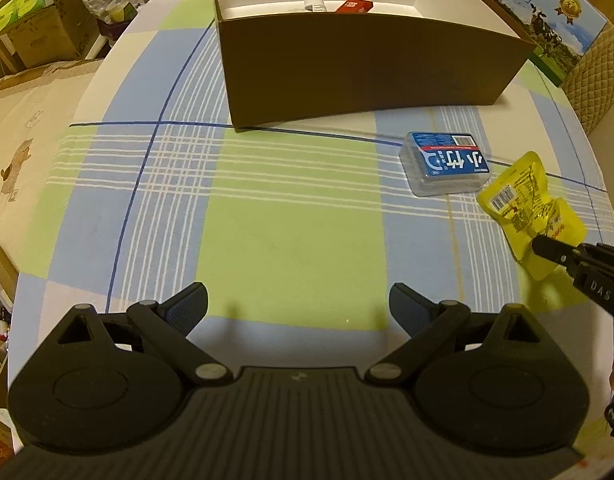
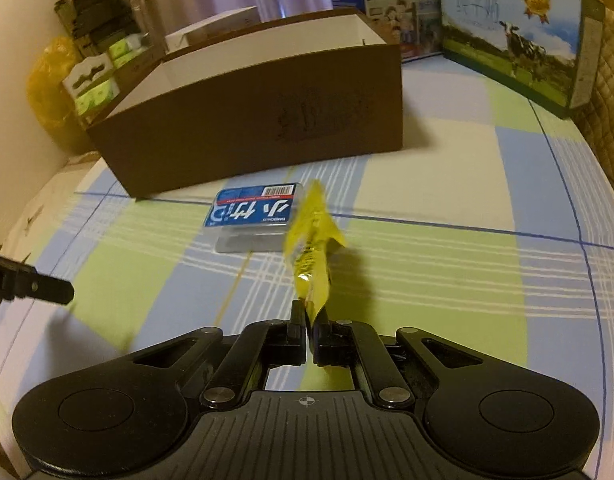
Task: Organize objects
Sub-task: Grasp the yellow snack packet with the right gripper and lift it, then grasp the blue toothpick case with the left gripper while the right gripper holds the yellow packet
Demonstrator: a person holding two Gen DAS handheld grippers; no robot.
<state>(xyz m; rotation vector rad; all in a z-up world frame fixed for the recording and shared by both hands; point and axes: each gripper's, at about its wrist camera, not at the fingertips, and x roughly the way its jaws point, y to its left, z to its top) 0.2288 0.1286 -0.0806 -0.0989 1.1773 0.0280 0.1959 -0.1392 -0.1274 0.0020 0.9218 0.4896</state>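
Note:
A brown cardboard box [image 1: 359,68] [image 2: 247,132] with a white inside stands open at the back of the table. Inside it lie a white-capped bottle [image 1: 315,2] and a red packet [image 1: 354,5]. In front of the box, on the cloth, lies a clear case with a blue label [image 1: 445,162] [image 2: 253,214]. My right gripper [image 2: 309,312] [image 1: 541,242] is shut on the lower edge of a yellow sachet [image 2: 313,248] [image 1: 527,208], lifted off the cloth beside the case. My left gripper [image 1: 297,306] hangs open over the green check, nothing between its fingers.
The checked tablecloth [image 1: 267,220] covers a round table. Milk cartons [image 1: 547,12] [image 2: 511,36] stand behind and right of the box. A quilted chair back [image 1: 599,76] is at far right. Stacked cardboard boxes [image 1: 31,20] sit beyond the left edge.

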